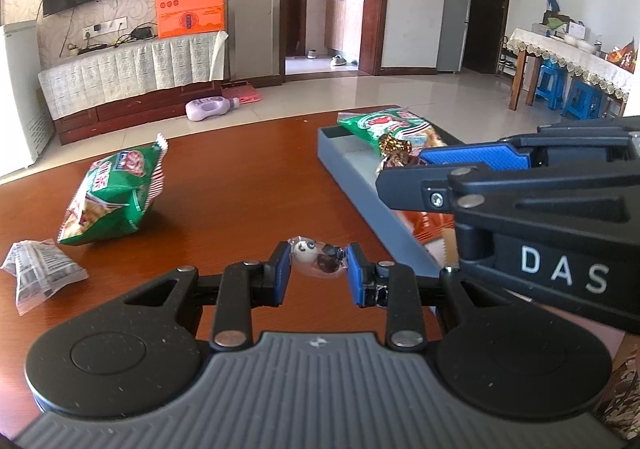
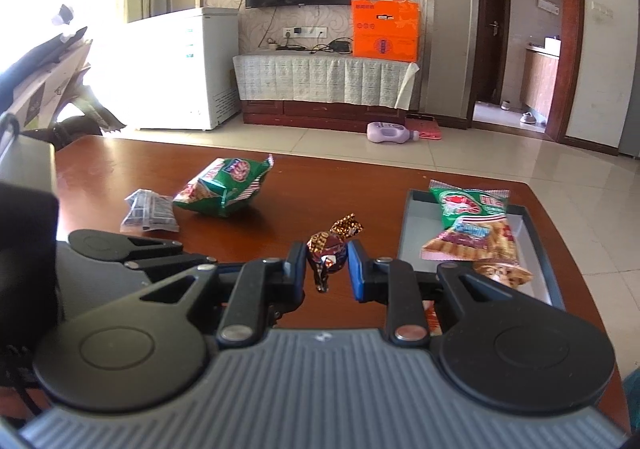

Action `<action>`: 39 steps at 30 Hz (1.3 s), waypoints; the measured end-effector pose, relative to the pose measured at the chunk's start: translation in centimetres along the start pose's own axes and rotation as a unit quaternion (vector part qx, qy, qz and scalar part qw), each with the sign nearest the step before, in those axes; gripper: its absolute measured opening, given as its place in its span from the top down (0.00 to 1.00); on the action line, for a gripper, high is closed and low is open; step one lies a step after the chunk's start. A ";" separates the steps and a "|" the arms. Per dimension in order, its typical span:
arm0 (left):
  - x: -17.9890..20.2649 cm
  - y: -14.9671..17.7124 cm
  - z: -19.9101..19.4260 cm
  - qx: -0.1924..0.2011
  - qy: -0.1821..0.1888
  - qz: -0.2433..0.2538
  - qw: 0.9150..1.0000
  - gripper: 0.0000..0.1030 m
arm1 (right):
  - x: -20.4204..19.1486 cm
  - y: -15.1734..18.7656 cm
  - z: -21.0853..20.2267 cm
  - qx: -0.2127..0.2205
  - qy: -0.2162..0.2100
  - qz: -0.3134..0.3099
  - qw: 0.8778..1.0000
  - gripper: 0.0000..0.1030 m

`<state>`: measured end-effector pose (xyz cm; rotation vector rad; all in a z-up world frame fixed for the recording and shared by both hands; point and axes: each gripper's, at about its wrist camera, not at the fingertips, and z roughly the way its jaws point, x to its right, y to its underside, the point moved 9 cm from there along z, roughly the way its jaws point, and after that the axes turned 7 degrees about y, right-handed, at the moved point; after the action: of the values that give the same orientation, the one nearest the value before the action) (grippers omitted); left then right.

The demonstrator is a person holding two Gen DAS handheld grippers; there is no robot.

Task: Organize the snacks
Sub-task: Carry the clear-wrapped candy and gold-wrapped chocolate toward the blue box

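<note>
My left gripper (image 1: 318,272) is shut on a small clear-wrapped panda candy (image 1: 318,257), held just above the brown table. My right gripper (image 2: 327,264) is shut on a brown and gold wrapped chocolate (image 2: 330,245); the same gripper shows at the right of the left wrist view, over the grey tray (image 1: 352,173). In the grey tray (image 2: 416,225) lie a green snack bag (image 2: 468,205), a striped wafer pack (image 2: 476,241) and another small packet. Out on the table lie a green snack bag (image 2: 224,187) and a grey-white packet (image 2: 150,211).
The brown wooden table (image 1: 240,177) ends in a curved far edge, with tiled floor beyond. A purple bottle (image 2: 390,132) lies on the floor by the TV cabinet. A white freezer (image 2: 188,69) stands to the left.
</note>
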<state>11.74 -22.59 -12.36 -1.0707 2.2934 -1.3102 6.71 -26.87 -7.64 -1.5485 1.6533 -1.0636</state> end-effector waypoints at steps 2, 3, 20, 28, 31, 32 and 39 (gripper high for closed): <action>0.5 -0.1 0.2 0.000 0.003 0.001 1.000 0.66 | 0.5 0.1 -0.2 0.000 0.004 0.002 1.000 0.76; 0.8 -0.2 0.3 0.000 0.004 0.001 1.000 0.66 | 0.8 0.1 -0.3 0.000 0.006 0.003 1.000 0.76; 4.5 -1.4 1.9 0.008 0.027 0.018 0.999 0.66 | 3.7 0.7 -1.6 0.004 0.021 0.013 1.000 0.75; 5.8 -2.0 2.7 0.010 0.033 0.025 0.999 0.66 | 4.9 0.8 -1.8 0.005 0.030 0.017 0.999 0.75; 6.4 -2.2 3.3 0.009 0.038 0.028 0.999 0.66 | 5.2 0.8 -1.9 0.006 0.033 0.019 0.999 0.75; 6.7 -2.3 3.4 0.008 0.039 0.029 0.999 0.66 | 5.3 0.8 -1.9 0.006 0.033 0.019 0.999 0.75; 8.0 -2.6 5.0 0.005 0.049 0.029 0.998 0.66 | 6.5 0.9 -2.0 0.008 0.040 0.024 0.999 0.76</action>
<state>10.35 -32.25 -12.06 -0.9485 2.3677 -1.3773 3.84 -33.10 -6.93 -1.4668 1.7223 -1.1241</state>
